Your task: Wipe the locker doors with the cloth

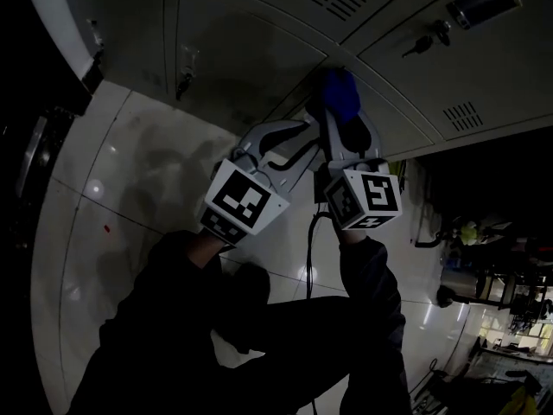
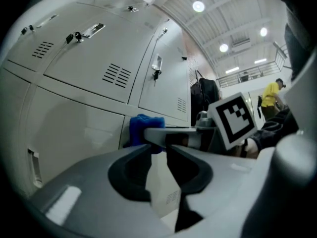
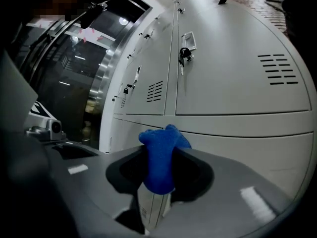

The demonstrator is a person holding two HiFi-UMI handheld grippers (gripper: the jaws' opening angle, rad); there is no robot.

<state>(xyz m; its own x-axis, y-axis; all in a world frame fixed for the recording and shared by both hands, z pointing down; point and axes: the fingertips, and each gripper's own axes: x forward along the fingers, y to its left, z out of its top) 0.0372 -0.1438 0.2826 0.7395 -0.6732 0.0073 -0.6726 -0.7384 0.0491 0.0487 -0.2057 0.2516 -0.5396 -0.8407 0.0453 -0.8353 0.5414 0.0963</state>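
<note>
Blue cloth, bunched and pinched in the right gripper: jaws closed hard on its lower part, with the tuft standing up and forward past the tips. Lies dead ahead of those jaws, long axis running along them, straight toward the locker doors. Appears to press on, or sit just off, the pale lower-row door, beside the seam under the vented ones; cannot tell contact for certain.

Judged at the start of a wipe or in the middle of one. Next calls for a push forward along the jaw line, then a sideways sweep across the door, keeping the tuft flat on the metal.

Left gripper close beside: jaws parted by a narrow gap, nothing between them, only locker face showing through. From those jaws, cloth ahead and a little to the left, beyond the right gripper's body crossing in front. Plainly the farther of the two from the work, and probably not needed for it.

Below both, glossy tiled floor.
</note>
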